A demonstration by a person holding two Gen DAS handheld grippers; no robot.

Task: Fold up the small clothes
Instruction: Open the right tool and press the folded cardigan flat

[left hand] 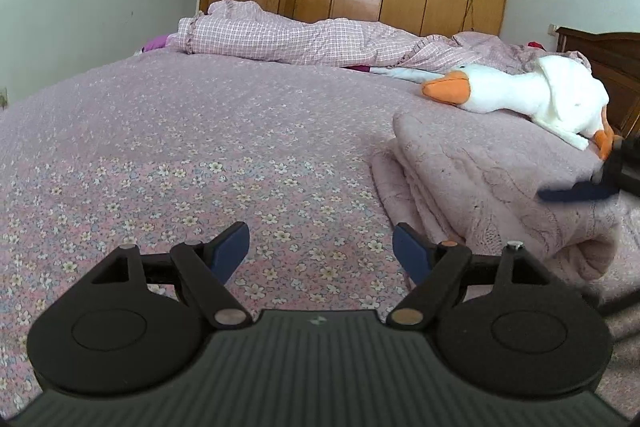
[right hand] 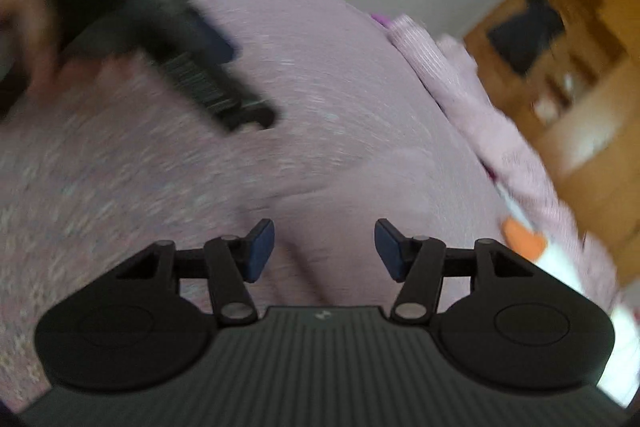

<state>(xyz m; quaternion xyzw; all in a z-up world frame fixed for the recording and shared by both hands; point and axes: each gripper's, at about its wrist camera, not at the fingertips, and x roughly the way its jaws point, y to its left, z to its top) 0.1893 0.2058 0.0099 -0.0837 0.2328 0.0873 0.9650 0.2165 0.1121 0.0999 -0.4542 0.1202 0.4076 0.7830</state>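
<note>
Left hand-held gripper (left hand: pixel 320 251): hanging wide open, holding nothing.
Right hand-held gripper (right hand: pixel 324 251): hanging open too, empty.
Clothes: folded pink cloth (left hand: pixel 492 183) is lying on the bed (left hand: pixel 180 147).
Risk: toy goose (left hand: pixel 520 95) is touching the cloth; lifting could be tipping it off.

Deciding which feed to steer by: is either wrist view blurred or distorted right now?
Left wrist view is sharp: goose plush and folded pink blanket read clearly, with fisheye bending at the edges. Right wrist view is motion-smeared; only its own claw stays crisp.
</note>
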